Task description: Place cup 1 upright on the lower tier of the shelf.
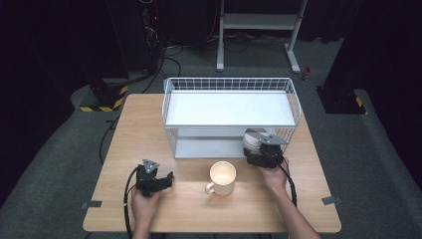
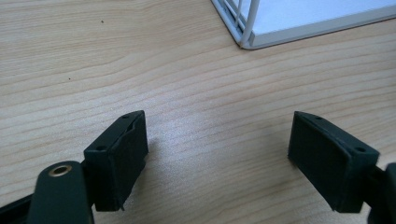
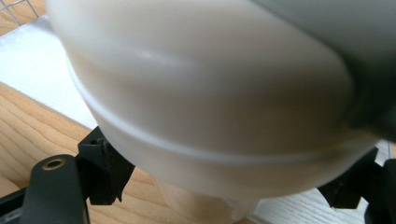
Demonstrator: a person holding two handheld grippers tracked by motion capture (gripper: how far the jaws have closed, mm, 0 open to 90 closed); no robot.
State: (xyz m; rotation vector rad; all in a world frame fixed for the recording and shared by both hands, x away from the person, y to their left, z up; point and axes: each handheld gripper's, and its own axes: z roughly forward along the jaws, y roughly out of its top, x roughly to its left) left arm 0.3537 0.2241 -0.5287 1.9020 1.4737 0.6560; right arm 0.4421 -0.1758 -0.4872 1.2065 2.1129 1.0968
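Gripping a rounded white ceramic bowl between the jaws of the right gripper, at the open front of the white wire shelf rack, lower level. Risking a knock against the wire frame, or a slip from the narrow pinch. Resting open and empty on the wooden table: left gripper. Standing close by, a cream mug, easily clipped.
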